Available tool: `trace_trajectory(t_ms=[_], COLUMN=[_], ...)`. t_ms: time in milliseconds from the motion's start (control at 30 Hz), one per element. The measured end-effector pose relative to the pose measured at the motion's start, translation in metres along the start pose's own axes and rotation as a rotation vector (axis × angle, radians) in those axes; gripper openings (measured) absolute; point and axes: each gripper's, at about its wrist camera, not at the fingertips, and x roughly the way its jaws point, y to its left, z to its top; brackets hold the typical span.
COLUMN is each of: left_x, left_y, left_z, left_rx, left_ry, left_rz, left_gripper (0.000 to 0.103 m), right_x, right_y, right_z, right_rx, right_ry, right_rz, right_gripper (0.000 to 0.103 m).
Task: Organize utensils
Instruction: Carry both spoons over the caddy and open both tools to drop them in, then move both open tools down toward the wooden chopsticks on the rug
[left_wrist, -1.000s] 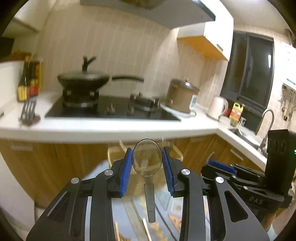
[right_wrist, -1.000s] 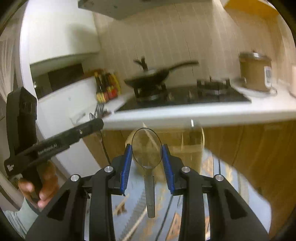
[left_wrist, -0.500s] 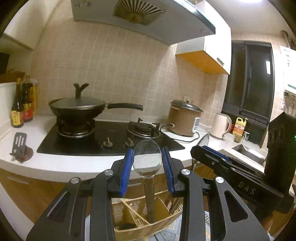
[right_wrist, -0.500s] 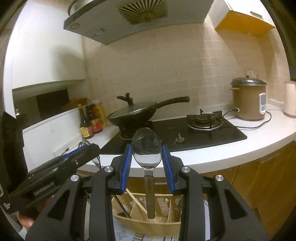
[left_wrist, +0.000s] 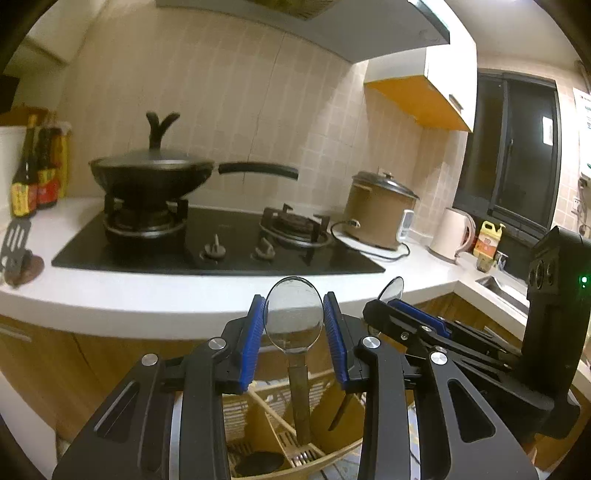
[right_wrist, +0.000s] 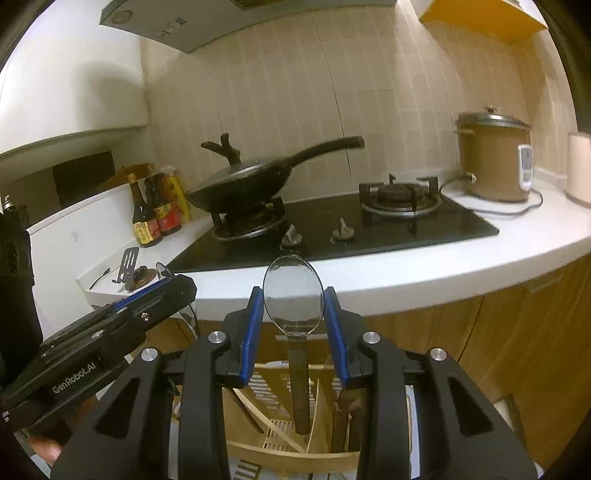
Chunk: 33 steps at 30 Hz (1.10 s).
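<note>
In the left wrist view my left gripper (left_wrist: 294, 325) is shut on the bowl of a metal spoon (left_wrist: 294, 312), whose handle hangs down over a wooden divided utensil organizer (left_wrist: 258, 417). The right gripper (left_wrist: 391, 306) shows beside it on the right, holding a second spoon (left_wrist: 392, 290). In the right wrist view my right gripper (right_wrist: 293, 306) pinches that spoon's bowl (right_wrist: 293, 295) between its blue pads, handle down above the organizer (right_wrist: 325, 458). Chopsticks and dark utensils stand in the organizer's compartments. The left gripper (right_wrist: 173, 286) shows at the left.
A white counter (left_wrist: 147, 306) runs in front, above wooden cabinet doors (right_wrist: 517, 332). On it are a black hob with a lidded wok (left_wrist: 151, 177), a brown rice cooker (left_wrist: 380, 210), a kettle (left_wrist: 448, 238), sauce bottles (right_wrist: 155, 214) and a slotted spatula (left_wrist: 13, 243). A sink (left_wrist: 498, 288) lies far right.
Both grippers have moved closer to the counter with their spoons still held. The organizer has come into view below the fingers and looks larger than half a second ago.
</note>
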Motion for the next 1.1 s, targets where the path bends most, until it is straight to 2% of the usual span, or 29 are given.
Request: trace_trajectory(t_ms=[100,167,200,233,333,633,900,1100], left_x=[0.000,-0.005,-0.008,-0.010,-0.024,-0.082,-0.133,-0.151], left_y=[0.008,0.013,0.015,0.017,0.021,0.015,-0.005,-0.019], left_z=[-0.003,-0.004,-0.004,-0.004,-0.005,-0.011,-0.025,-0.051], left_rx=[-0.035,-0.052,-0.061,-0.067,-0.086,-0.077,-0.017,0.013], left_ry=[0.028,0.035,0.040,0.042,0.049,0.079,0.088,0.145], left_rz=[-0.022,-0.032,-0.035,-0.033,-0.044,-0.059,-0.047,-0.038], left_gripper=[0.031,0.033,0.033,0.033,0.038,0.042,0.045,0.045], right_x=[-0.001,-0.004,-0.009,-0.012,-0.028,-0.084,-0.125,-0.145], right_y=[-0.006,-0.008,-0.008,-0.008,-0.005,0.007,0.013,0.003], right_z=[-0.003,-0.004,-0.004,-0.004,-0.003,-0.009,-0.043,-0.081], right_rx=[0.029,0.038,0.043,0.043,0.031,0.013,-0.009,0.022], right_ry=[0.030,0.045,0.050,0.049,0.054,0.096,0.169,0.263], right_rz=[0.028,0.042,0.046,0.044,0.051,0.034,-0.009,-0.053], right_gripper=[0.030,0.038,0.047,0.049,0.049,0.049,0.049,0.049])
